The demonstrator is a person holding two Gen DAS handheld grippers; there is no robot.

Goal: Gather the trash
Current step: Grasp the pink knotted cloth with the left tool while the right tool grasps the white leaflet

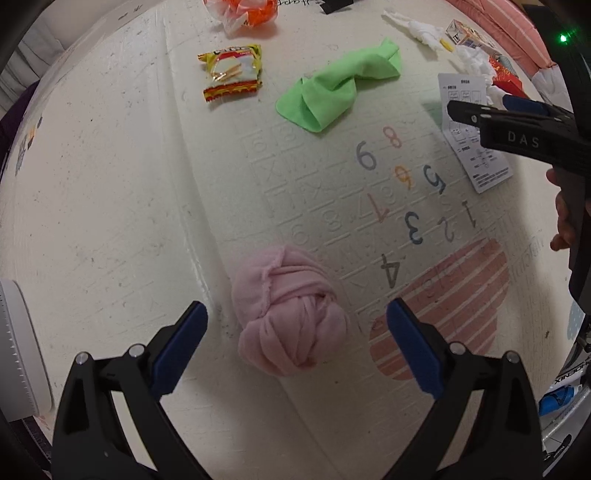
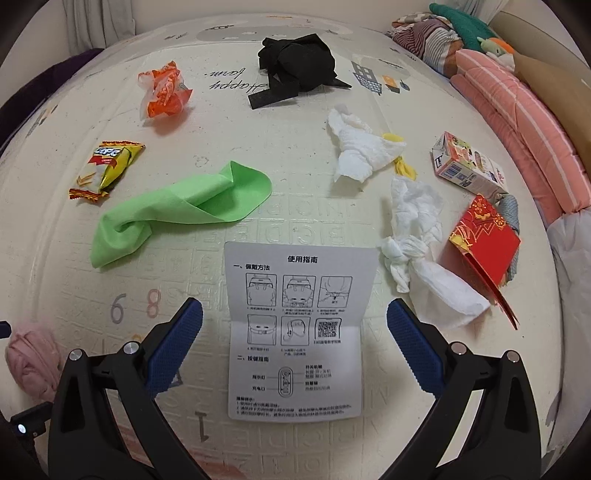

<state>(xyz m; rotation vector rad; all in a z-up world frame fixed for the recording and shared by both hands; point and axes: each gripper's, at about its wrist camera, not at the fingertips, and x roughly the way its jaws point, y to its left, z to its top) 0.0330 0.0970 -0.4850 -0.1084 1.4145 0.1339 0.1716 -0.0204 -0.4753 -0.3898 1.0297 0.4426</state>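
My left gripper [image 1: 295, 325] is open, its blue pads on either side of a pink balled cloth [image 1: 290, 314] on the cream play mat [image 1: 110, 221]; whether they touch it I cannot tell. My right gripper [image 2: 295, 321] is open and empty above a white instruction leaflet [image 2: 299, 332]. The right gripper also shows from the side in the left wrist view [image 1: 454, 109]. Trash on the mat: a yellow snack bag [image 2: 107, 168], an orange wrapper [image 2: 164, 94], crumpled white tissues [image 2: 358, 147] [image 2: 417, 236], a small carton [image 2: 467, 166], a red envelope [image 2: 484, 240].
A green cloth [image 2: 177, 206] lies left of the leaflet, and a black cloth [image 2: 295, 66] lies at the far side. Pink striped bedding [image 2: 517, 122] and folded clothes [image 2: 428, 33] border the mat on the right. A white round object [image 1: 18, 350] sits at the left edge.
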